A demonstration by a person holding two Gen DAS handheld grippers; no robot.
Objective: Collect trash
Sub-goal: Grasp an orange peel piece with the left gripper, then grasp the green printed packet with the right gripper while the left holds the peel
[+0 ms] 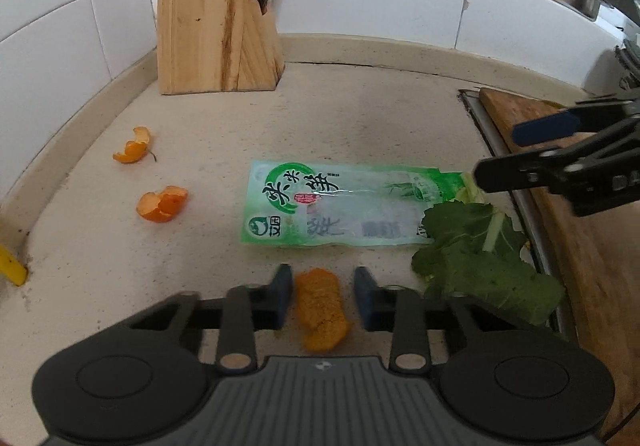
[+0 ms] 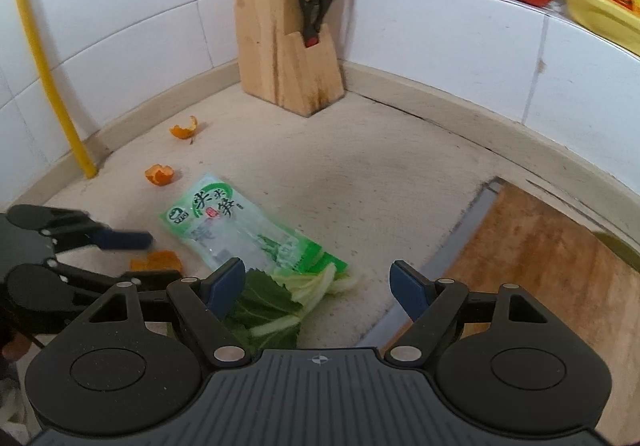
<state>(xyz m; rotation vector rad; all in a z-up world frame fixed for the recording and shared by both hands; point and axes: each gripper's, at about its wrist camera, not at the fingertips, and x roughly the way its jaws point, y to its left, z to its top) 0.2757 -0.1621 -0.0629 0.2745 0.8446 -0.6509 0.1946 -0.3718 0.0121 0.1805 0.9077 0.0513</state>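
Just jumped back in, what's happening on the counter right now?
A person is collecting trash with two handheld grippers. The left gripper is down on the counter with an orange peel between its fingers; its pads aren't visibly pressing it yet. The right gripper is wide open above the green leaf, holding nothing. The wrapper and two more peels lie untouched.
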